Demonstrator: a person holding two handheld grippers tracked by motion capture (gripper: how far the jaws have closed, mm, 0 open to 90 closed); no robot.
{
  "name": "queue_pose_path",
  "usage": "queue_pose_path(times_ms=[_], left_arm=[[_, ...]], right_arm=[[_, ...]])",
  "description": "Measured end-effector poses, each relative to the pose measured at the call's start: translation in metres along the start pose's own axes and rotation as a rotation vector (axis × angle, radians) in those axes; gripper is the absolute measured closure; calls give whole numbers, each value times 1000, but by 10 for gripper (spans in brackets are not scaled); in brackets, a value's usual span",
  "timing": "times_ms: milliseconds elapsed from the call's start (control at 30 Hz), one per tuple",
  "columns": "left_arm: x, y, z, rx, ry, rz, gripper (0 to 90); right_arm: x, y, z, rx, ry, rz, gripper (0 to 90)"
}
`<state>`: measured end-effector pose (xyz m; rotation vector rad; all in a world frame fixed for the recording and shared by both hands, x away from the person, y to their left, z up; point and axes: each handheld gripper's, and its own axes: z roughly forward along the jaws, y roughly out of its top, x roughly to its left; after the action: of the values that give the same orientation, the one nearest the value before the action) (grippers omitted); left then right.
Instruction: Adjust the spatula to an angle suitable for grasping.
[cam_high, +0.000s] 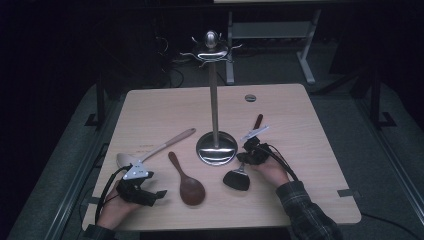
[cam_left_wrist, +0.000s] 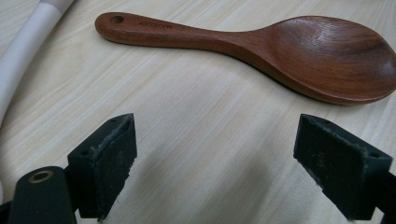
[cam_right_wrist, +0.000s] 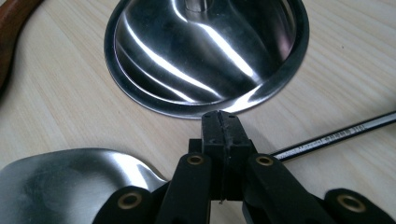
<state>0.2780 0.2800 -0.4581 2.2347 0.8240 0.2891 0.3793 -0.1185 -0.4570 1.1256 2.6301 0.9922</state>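
- Over the counter (cam_high: 300, 105) in the high view, a steel utensil stand (cam_high: 215, 100) rises near the middle, its hooks bare. The right gripper (cam_high: 248, 154) sits just beside the stand's base, on a dark-headed spatula (cam_high: 237, 179) whose handle runs away toward the far right corner. The left gripper (cam_high: 150, 196) rests near the near left corner, with a pale-handled ladle (cam_high: 150, 152) and a wooden spoon (cam_high: 187, 181) lying flat beside it.
- Along the left gripper view, the jaws stand spread wide over bare wood with nothing between them; the wooden spoon lies just beyond, apart from the pads (cam_left_wrist: 109, 158).
- Along the right gripper view, the jaws are pressed together, tips close to the stand's rim (cam_right_wrist: 154, 100). The spatula's blade (cam_right_wrist: 60, 182) shows to one side and its shaft (cam_right_wrist: 336, 134) to the other, so the jaws appear to pinch its neck, though the contact itself is hidden.
- Judged step: the spatula has been grasped and waits to be hung. The next move calls for lifting it clear and bringing the handle's end up to a hook.
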Motion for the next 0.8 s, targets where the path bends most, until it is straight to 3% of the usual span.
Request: queue_pose_path(times_ms=[400,600,800], left_arm=[[0,0,-1,-2,5,-2,129],[-1,0,-1,-7,6,-4,129],[0,0,-1,-14,6,-13,129]], right_arm=[[-6,-23,-17,33,-36,16,899],[-8,-36,-27,25,-48,16,899],[-15,-55,-46,22,-77,64,900]])
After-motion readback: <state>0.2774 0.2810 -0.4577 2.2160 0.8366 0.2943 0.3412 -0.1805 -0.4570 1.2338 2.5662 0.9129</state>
